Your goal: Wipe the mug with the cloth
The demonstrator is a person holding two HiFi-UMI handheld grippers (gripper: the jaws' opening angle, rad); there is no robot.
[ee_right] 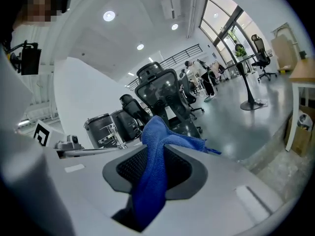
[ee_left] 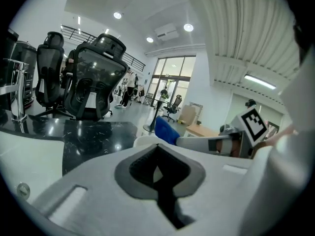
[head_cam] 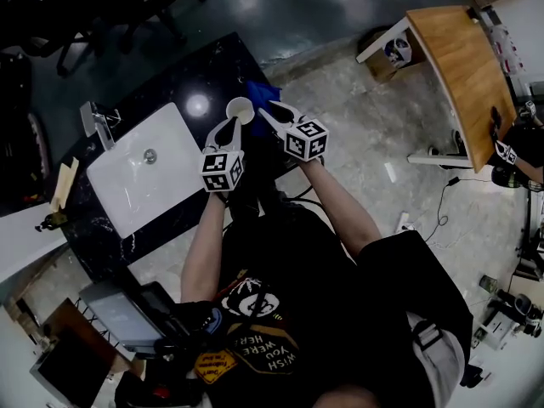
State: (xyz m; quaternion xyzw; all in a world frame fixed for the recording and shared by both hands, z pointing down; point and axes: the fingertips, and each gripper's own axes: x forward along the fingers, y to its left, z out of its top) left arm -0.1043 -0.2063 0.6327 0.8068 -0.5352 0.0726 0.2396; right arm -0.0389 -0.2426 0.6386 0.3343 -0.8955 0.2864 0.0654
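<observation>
A white mug [head_cam: 240, 109] hangs over the dark counter's edge, its open mouth towards the head view. My left gripper [head_cam: 231, 126] is shut on it from below; in the left gripper view only the mug's pale rim [ee_left: 143, 141] shows beyond the closed jaws of the left gripper [ee_left: 157, 156]. My right gripper [head_cam: 270, 113] is shut on a blue cloth [head_cam: 262, 92] just right of the mug. In the right gripper view the cloth [ee_right: 157, 136] bunches up out of the right gripper [ee_right: 155, 166]. The cloth [ee_left: 165, 131] sits against the mug's far side.
A white sink basin [head_cam: 149, 172] with a faucet [head_cam: 98, 121] is set in the black marble counter [head_cam: 212, 70] to the left. A wooden table [head_cam: 467, 58] stands at the right. Office chairs [ee_left: 96, 77] stand beyond the counter. Cables lie on the floor.
</observation>
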